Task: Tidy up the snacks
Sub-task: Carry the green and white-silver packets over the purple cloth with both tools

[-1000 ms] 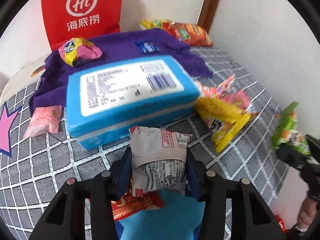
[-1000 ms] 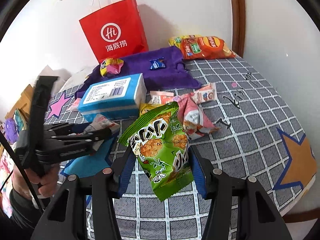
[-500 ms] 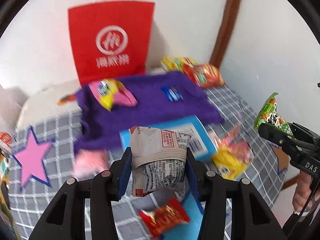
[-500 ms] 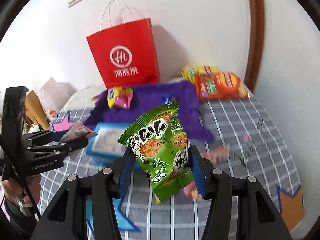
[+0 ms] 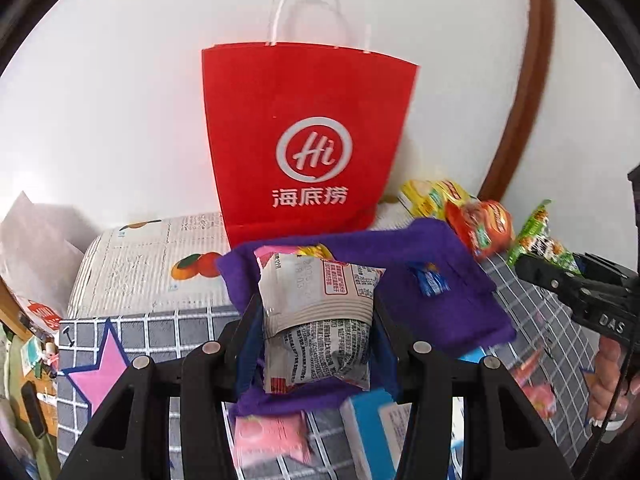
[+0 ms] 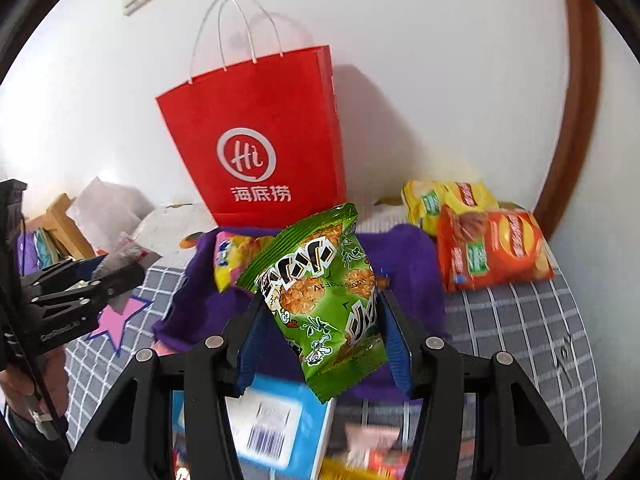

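My left gripper (image 5: 318, 332) is shut on a grey-white snack packet (image 5: 316, 320) and holds it in the air above the purple cloth (image 5: 440, 276). My right gripper (image 6: 324, 320) is shut on a green snack bag (image 6: 324, 300), also held up. A red paper bag (image 5: 308, 140) with white handles stands upright at the back against the wall; it also shows in the right wrist view (image 6: 260, 140). The right gripper with the green bag shows at the right of the left wrist view (image 5: 560, 276). The left gripper shows at the left of the right wrist view (image 6: 80, 284).
On the checked tablecloth (image 6: 540, 340) lie a blue box (image 6: 280, 428), orange and yellow chip bags (image 6: 488, 248), a yellow-pink snack (image 6: 236, 256), a pink packet (image 5: 268, 436) and a small blue candy (image 5: 430, 282). A white wall and brown door frame (image 6: 576, 120) stand behind.
Both grippers have risen and tilted up toward the red bag, each keeping its packet. The bag now fills more of both views and the blue box has dropped to the bottom edge.
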A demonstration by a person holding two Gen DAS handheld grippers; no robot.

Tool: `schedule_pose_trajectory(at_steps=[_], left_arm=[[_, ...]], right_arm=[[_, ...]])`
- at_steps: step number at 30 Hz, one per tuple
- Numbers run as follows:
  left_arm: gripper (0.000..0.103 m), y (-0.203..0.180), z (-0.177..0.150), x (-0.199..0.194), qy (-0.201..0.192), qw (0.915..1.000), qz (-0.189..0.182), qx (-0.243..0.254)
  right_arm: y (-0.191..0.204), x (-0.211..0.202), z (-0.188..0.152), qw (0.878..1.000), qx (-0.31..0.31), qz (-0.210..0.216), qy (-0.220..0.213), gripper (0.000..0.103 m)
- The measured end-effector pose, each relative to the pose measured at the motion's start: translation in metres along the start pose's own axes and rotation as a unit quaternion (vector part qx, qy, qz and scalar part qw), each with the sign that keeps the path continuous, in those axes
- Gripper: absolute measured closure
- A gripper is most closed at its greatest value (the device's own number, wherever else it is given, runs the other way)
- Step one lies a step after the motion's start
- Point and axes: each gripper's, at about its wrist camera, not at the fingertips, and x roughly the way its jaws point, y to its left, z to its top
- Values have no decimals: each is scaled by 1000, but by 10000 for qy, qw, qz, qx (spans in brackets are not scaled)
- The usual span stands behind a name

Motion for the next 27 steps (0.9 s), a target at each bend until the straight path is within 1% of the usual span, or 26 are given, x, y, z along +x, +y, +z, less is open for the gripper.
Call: schedule_pose_trajectory(at_steps=[3,6,9,11,14,18,22,25,27], left_arm=[[56,6,6,14,29,9999,-13,-150],[56,10,7,27,31,9998,62,-189],[56,13,3,39,195,9996,152,-123],[56,16,2,44,248,9994,194,-132],[56,20,0,50,319,9991,213,-164],[55,25,-2,56,405,9988,140,-225],[55,27,-5,61,476,9984,165,-250],[55,27,-7,65,523,9982,144,-262],[55,27,-8,68,571,9979,120,-283]], right_arm=[[2,19,20,9999,-111,-52,20,50],[5,34,34,9998,-177,21,-4,50],[1,48,33,9995,-275,153,70,50],[-3,58,31,9994,-267,106,199,50],[-11,73,30,9984,-296,43,481,50],[-26,84,24,9965,-225,135,787,50],[-39,92,19,9937,-216,207,1082,50],[-45,92,19,9940,-250,172,1055,50],[-47,98,17,9931,-285,121,1135,50]])
